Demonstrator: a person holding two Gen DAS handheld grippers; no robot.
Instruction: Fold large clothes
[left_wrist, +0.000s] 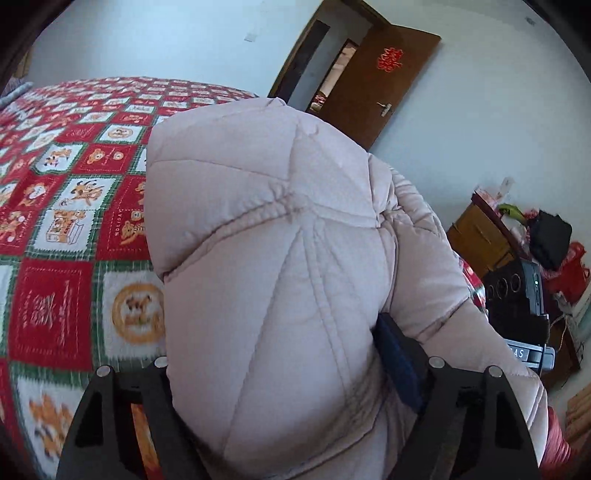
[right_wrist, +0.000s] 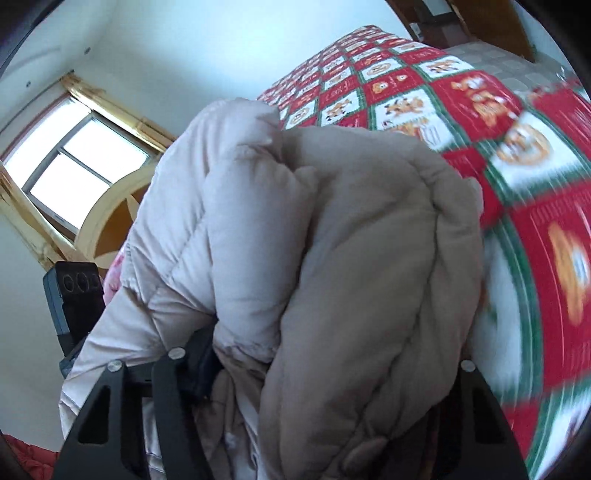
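My left gripper (left_wrist: 280, 354) has two matte black fingers shaped like flat wedges, each with a triangular cut-out. Round silver screw heads (left_wrist: 436, 362) sit on their upper edges, and a dark blue pad (left_wrist: 397, 362) lines the inner face of one finger. My right gripper (right_wrist: 332, 354) is built the same: black wedges, triangular cut-outs, silver screw heads. Its housing (left_wrist: 513, 291) is a black block with three round openings in a row, a grey-blue side with a tiny green light, and a pale label below with letters.
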